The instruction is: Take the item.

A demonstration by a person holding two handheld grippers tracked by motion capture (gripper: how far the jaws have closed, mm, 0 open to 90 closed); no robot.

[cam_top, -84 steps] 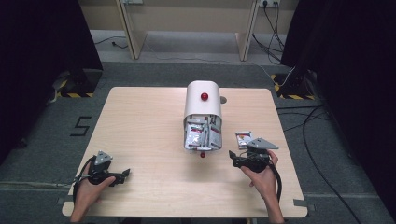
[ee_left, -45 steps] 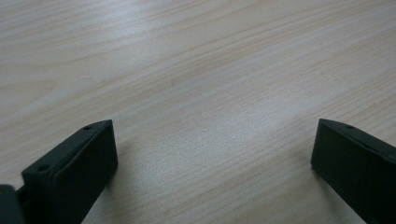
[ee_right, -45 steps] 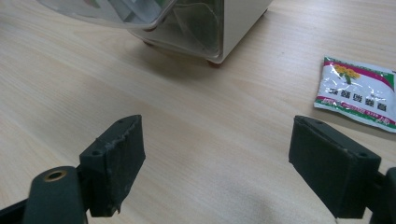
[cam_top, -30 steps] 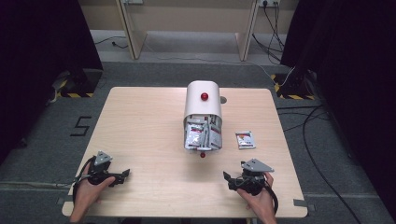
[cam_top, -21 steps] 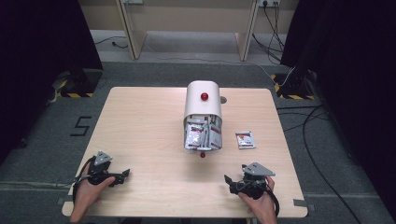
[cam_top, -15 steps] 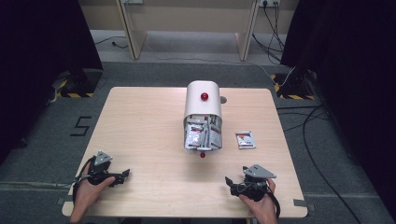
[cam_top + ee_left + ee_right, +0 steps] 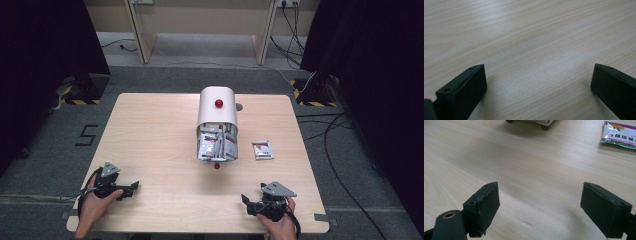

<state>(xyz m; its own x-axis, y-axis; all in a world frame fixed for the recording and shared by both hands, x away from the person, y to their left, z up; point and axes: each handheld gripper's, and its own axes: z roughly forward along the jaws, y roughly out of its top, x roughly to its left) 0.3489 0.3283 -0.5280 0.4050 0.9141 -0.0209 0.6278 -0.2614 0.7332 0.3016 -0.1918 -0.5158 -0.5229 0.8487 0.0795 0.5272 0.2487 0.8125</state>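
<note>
- Sachet [image 7: 262,149] lies flat on the table [image 7: 150,140], right of the white bin, well apart from both grippers. Printed face up, red and green on white.
- Same sachet [image 7: 620,134] sits at the top right corner of the right gripper view, far beyond the jaws and cut by the frame edge.
- White bin [image 7: 217,122]: rounded lid end with a red knob [image 7: 218,103] points away from the person, open end faces the person, packed with more sachets [image 7: 216,145]. A second red knob [image 7: 217,165] sits on the wood just at the open end.
- Right gripper [image 7: 248,202]: near the table's front edge, right of centre, held in the person's right hand [image 7: 280,222]. Jaws wide apart, nothing between them but bare wood. Grey three-cornered plate on top.
- Right gripper view: bin's lower edge and a red foot [image 7: 545,127] show at the top.
- Left gripper [image 7: 131,187]: front left corner of the table, held in the left hand [image 7: 92,207]. Jaws spread wide, gripping nothing, low over bare wood grain in the left gripper view.
- Grippers are well apart from each other, one toward each front corner.
</note>
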